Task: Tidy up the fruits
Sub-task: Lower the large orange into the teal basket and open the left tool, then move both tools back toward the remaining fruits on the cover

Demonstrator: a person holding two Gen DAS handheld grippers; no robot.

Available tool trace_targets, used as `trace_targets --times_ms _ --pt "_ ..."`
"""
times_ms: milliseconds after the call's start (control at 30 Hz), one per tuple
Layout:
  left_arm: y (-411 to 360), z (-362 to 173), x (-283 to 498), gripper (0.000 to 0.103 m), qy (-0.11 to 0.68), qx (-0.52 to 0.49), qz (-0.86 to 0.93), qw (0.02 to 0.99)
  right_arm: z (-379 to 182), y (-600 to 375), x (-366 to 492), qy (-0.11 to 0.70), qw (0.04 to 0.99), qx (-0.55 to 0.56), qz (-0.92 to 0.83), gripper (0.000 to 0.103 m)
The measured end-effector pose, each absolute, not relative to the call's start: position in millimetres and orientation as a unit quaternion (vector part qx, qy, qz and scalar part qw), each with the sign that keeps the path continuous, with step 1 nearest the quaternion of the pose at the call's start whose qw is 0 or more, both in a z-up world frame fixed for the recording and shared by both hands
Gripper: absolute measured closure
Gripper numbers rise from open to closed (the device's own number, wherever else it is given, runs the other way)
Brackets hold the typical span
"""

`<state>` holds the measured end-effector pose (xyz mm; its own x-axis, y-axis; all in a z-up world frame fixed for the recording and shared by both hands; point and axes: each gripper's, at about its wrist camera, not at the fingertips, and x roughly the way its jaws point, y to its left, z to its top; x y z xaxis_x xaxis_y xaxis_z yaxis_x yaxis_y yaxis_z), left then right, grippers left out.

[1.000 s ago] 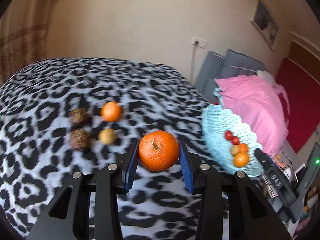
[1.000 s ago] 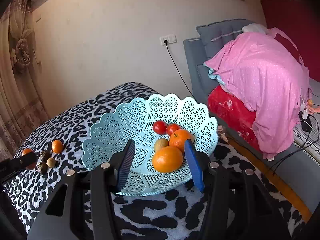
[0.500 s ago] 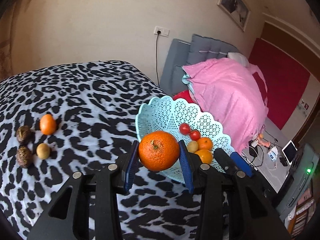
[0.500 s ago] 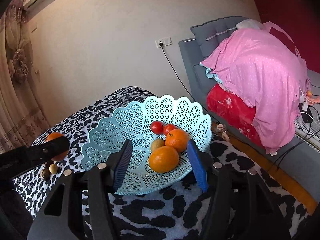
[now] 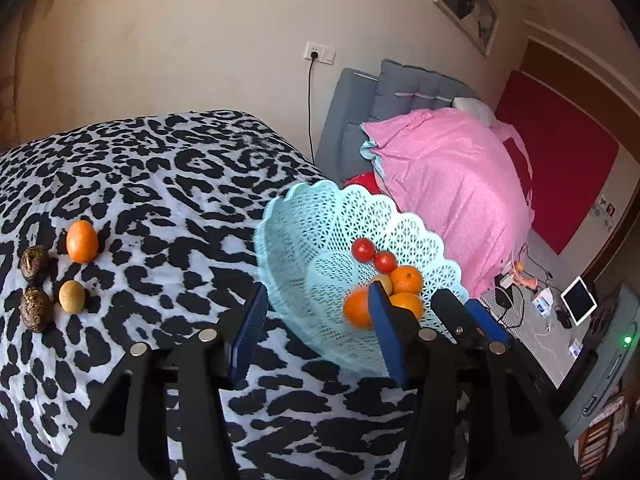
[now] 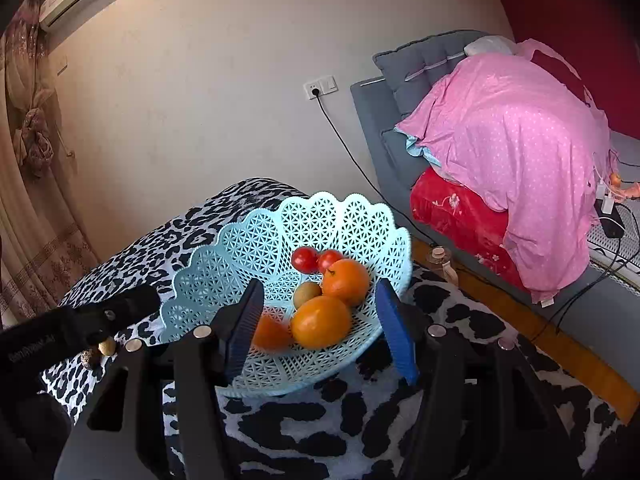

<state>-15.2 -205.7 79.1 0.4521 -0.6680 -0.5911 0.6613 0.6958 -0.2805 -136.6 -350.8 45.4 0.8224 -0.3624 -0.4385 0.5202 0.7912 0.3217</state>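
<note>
My left gripper [image 5: 317,292] hangs over the near rim of the light blue lattice basket [image 5: 304,220], its jaws opening with nothing between them. The orange [image 5: 357,308] it let go is a blur inside the basket, partly hidden behind the right finger; the right wrist view shows this orange [image 6: 270,332] too. Two tomatoes [image 6: 304,260], two more oranges [image 6: 320,322] and a small tan fruit [image 6: 307,294] lie in the basket [image 6: 248,240]. My right gripper [image 6: 320,284] is open in front of the basket, touching no fruit.
On the leopard-print cloth [image 5: 160,200], left of the basket, lie a small orange [image 5: 82,241], a tan fruit [image 5: 72,297] and two dark brown fruits [image 5: 34,262]. A sofa with a pink blanket [image 5: 448,184] stands beyond the table's right edge.
The left gripper swung right from the loose fruits to the basket with the orange, then opened and let it drop in. The right gripper's jaws widened slightly; it stayed in place.
</note>
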Motion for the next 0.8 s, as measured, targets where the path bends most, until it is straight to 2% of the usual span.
trace_targets --times_ms 133,233,800 --pt "-197.7 78.3 -11.7 0.05 0.352 -0.012 -0.381 0.855 46.1 -349.3 -136.0 0.18 0.929 0.217 -0.239 0.043" --pt "-192.6 76.9 -9.9 0.045 0.354 -0.017 -0.375 0.856 46.4 -348.1 -135.3 0.181 0.929 0.215 -0.24 0.043" --pt "-163.4 74.2 -5.9 0.04 0.353 -0.022 -0.339 0.872 47.7 -346.8 -136.9 0.181 0.931 0.205 -0.243 0.043"
